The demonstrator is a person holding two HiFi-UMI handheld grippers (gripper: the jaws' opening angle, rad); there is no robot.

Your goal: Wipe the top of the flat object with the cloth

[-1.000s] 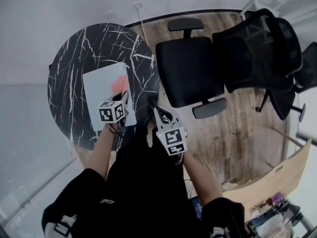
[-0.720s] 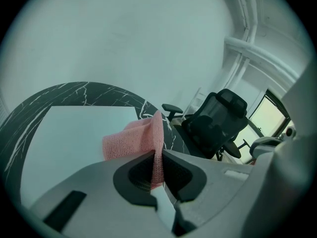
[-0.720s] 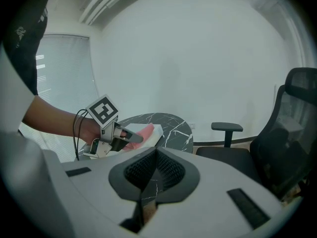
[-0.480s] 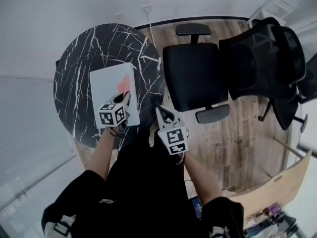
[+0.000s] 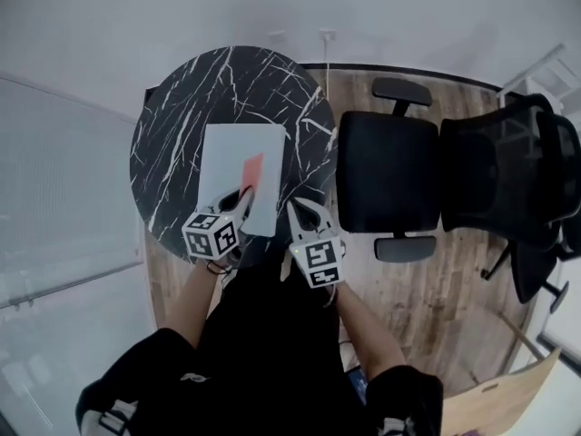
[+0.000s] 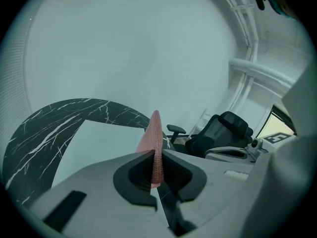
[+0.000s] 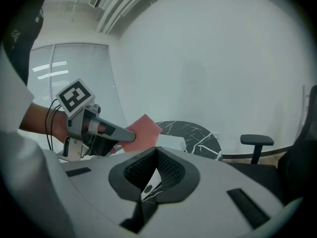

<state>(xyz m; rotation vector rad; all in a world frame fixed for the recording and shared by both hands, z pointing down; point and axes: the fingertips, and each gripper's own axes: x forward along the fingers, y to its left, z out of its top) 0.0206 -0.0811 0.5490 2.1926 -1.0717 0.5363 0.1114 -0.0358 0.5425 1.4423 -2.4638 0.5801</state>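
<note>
The cloth is a flatter, narrower strip than it was a second ago, and it now sticks out stiffly from the left gripper, whose jaws are clamped tight on its near edge. From the right gripper view it seems to hang just above the flat object rather than press on it, so I'd say wiping is about to start. That white slab lies mid-table on the black marble table, plain, smooth, no visible marks. The right gripper waits at the table's edge, jaws together on nothing
</note>
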